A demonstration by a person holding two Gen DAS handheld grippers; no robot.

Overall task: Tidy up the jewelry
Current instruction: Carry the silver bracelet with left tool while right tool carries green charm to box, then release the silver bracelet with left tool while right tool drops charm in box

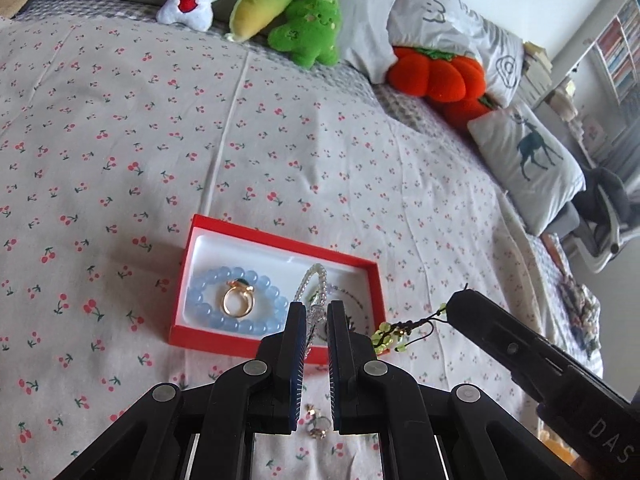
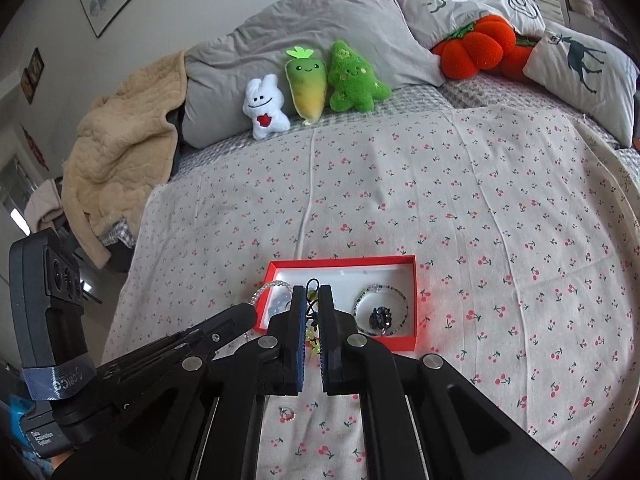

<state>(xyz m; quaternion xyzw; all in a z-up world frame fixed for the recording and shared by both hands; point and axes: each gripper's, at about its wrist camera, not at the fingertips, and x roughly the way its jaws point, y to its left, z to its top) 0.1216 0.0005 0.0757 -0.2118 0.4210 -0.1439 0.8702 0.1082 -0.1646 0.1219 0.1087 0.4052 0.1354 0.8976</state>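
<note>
Over the near edge of the red box (image 1: 276,236), both pairs of tongs hang side by side above the bed (image 1: 120,140), each nipped nearly closed on a strand of jewelry. The left tongs (image 1: 313,312) pinch a clear beaded bracelet (image 1: 310,280) whose loop runs forward and away from the tips, over the box's white interior. The right tongs (image 2: 311,300) pinch a dark cord strung with yellow-green beads (image 1: 390,334); in the left wrist view that strand trails sideways from the right tips toward the box's right end, lying outside the rim rather than over the tray. So, as I judge it, the coming move turns on carrying each strand forward, past the near wall, before letting go; the left pair is already closer to being over the tray.

Inside the box, the left part holds a pale blue bead bracelet (image 1: 240,300) with a gold ring (image 1: 238,300) lying within its circle. The right part holds a thin multicolored bead bracelet (image 2: 382,308) around a small dark piece (image 2: 382,318). On the bedspread just before the tongs lie small loose pieces (image 1: 318,426), not yet boxed; what they are I cannot tell.
</note>
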